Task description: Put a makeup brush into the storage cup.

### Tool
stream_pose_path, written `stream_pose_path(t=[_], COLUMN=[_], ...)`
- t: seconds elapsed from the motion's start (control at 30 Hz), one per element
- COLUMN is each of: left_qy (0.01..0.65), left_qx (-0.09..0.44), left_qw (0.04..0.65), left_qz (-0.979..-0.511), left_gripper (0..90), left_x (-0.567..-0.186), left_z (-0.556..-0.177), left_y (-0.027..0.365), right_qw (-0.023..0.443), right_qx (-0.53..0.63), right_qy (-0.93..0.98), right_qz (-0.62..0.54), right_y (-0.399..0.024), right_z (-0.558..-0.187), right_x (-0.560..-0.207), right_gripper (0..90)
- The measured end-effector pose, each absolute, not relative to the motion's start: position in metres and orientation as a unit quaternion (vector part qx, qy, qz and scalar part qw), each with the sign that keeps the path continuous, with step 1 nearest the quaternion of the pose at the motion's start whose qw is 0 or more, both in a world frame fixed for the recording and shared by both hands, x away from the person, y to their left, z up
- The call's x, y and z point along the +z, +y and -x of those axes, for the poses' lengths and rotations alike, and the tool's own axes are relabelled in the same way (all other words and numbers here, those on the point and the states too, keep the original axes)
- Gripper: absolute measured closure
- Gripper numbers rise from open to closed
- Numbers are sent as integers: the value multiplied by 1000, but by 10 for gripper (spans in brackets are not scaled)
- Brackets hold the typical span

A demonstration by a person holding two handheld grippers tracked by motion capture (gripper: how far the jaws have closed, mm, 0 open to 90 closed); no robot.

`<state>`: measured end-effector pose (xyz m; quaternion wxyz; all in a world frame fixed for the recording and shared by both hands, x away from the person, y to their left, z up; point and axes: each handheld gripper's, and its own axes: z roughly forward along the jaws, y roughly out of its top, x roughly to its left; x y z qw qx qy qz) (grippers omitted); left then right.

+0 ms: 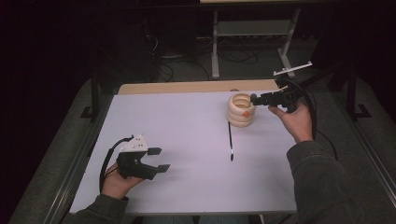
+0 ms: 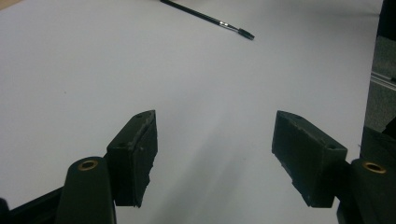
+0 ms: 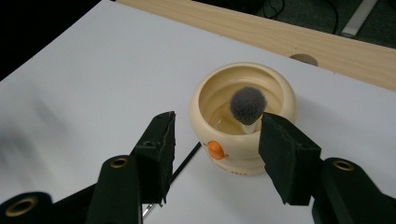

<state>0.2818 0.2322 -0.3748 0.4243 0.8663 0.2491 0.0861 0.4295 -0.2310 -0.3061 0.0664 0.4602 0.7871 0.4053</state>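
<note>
My right tool [image 3: 215, 154] hangs just above and at the near side of the cream holder [image 3: 243, 135], its jaws spread with nothing between them. The grey-tipped brush [image 3: 247, 106] stands inside the holder, head up, leaning toward the rim at about four o'clock in the right gripper view. It looks to me as if that brush is in place, so the step in hand is to clear away from the holder without knocking it.

To do that well I would lift straight up first, keeping the jaws wide, because the right-hand jaw sits very close to the brush head and the rim. Any sideways slide at this height could tip the brush or push the holder across the table [image 1: 177, 121].

The thin black brush [image 1: 230, 142] lies flat on the table at six o'clock from the holder in the high view, one end almost touching its base. I judge that one is next: I should come down on the middle of the handle, jaws across it, low enough to pinch so slim a thing.

My left tool [image 1: 156, 158] rests near the table's near left corner, jaws spread and empty, well apart from everything.
</note>
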Motion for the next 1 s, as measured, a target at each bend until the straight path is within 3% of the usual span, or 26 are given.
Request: stream_pose_path(t=[1.0], left_qy=[248], left_qx=[89], left_qw=[423], left_qz=[-867], left_gripper=[303], left_x=[-374], left_z=[-281], left_y=[232], right_qw=[59], right_qx=[413], right_qy=[797], right_qz=[-437], right_y=[-227], right_z=[-384], right_x=[-322], right_gripper=[374])
